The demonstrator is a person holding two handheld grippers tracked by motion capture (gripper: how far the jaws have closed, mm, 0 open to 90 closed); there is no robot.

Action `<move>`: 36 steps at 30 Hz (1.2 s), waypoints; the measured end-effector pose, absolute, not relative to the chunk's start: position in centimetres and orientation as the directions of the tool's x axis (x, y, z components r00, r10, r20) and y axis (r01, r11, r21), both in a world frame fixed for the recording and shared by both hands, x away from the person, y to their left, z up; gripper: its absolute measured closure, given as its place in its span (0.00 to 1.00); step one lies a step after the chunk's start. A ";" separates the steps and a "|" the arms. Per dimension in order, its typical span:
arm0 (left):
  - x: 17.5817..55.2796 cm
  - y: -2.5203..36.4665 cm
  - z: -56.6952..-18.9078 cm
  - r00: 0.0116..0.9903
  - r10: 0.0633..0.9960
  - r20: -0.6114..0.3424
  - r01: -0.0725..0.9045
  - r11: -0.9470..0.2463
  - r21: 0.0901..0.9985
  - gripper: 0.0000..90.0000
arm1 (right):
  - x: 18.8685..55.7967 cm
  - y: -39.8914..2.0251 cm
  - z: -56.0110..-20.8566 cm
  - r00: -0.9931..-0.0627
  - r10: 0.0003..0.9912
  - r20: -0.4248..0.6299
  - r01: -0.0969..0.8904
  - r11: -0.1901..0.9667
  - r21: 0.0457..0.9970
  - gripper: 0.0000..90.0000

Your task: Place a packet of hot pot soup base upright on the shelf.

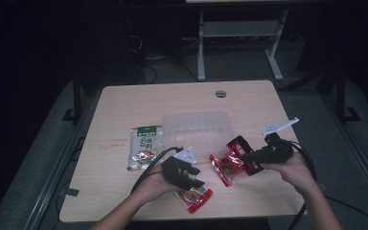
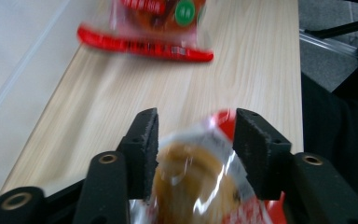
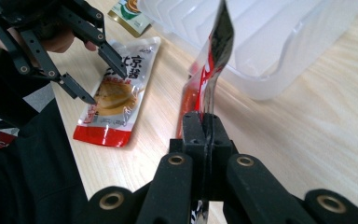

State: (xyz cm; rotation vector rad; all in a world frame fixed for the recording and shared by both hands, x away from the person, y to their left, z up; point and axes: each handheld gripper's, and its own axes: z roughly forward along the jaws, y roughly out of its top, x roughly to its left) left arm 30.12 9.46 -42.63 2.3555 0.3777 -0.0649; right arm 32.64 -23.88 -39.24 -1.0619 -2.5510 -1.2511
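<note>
At the counter's near edge a red sauce sachet lies flat. The left tool hangs just above it, jaws parted on either side of it and not pressing. Right of it, the right tool is clamped tight on a second red sachet, held on edge, clear of the wood. Beyond them a clear plastic tray sits mid-counter, with a green packet at its left. The far half lies bare.
</note>
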 end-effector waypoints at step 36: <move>28.1 21.9 -41.9 0.867 0.483 -0.119 0.425 -0.596 0.681 0.21 | 36.8 -19.3 -31.6 -0.780 0.533 0.327 0.562 0.368 0.741 1.00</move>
